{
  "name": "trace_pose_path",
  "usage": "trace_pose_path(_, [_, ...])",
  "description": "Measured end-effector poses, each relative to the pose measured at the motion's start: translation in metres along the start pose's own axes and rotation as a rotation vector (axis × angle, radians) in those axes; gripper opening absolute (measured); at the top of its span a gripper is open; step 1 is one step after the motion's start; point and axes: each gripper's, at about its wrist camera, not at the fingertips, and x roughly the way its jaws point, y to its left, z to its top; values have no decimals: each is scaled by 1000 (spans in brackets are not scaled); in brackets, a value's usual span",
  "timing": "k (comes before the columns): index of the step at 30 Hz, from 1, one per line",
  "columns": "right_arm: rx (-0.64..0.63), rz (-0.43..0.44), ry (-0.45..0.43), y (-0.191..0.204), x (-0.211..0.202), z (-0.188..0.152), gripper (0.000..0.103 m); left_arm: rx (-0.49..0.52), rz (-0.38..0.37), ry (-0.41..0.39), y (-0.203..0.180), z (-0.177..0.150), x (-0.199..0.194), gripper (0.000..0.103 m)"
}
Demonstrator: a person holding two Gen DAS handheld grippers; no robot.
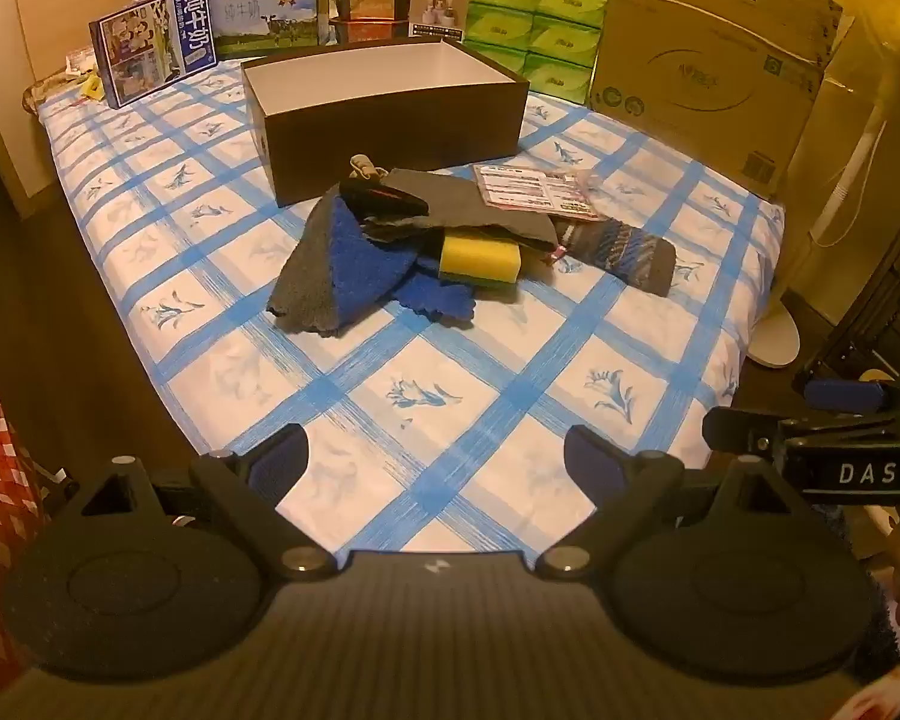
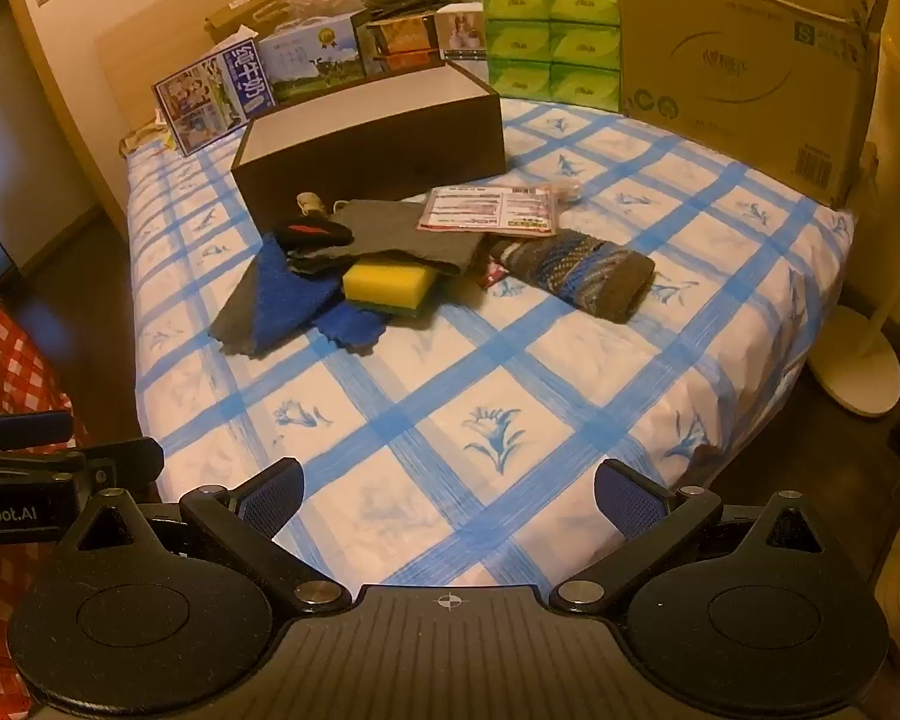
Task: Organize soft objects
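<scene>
A heap of soft goods lies in front of an open dark box (image 1: 390,120) on a counter draped in a blue-and-white checked cloth (image 1: 450,396). At the near side of the box, a blue and grey towel (image 1: 342,264) spreads toward the camera, with a yellow sponge (image 1: 480,258) tucked against it and partly covered by a grey felt cloth (image 1: 474,204). A small black item with a red mark (image 1: 384,199) sits on top of the heap, just in front of the box wall. To the right of the box's near corner, a striped knitted piece (image 1: 624,249) lies flat, and a printed plastic packet (image 1: 534,189) rests between it and the box.

Behind the box stand milk cartons (image 1: 156,51), a stack of green tissue packs (image 1: 534,30) and a large cardboard carton (image 1: 714,60).

The left gripper (image 1: 435,465) and the right gripper (image 2: 448,495) both hang over the near edge of the counter, well short of the box and heap, jaws spread wide with nothing between them. The box itself appears empty inside.
</scene>
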Motion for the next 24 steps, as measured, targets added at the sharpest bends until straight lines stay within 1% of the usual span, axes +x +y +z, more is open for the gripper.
trace_pose_path(1, [1, 1, -1, 0, 0, 0, 103, 5, 7, -10, 0, 0, 0, 91])
trace_pose_path(14, [4, 7, -4, 0, 1, 1, 103, 5, 4, -3, 2, -2, -3, 91])
trace_pose_path(24, [6, 7, -3, 0, 2, 1, 103, 6, 5, -1, 1, -1, 2, 91])
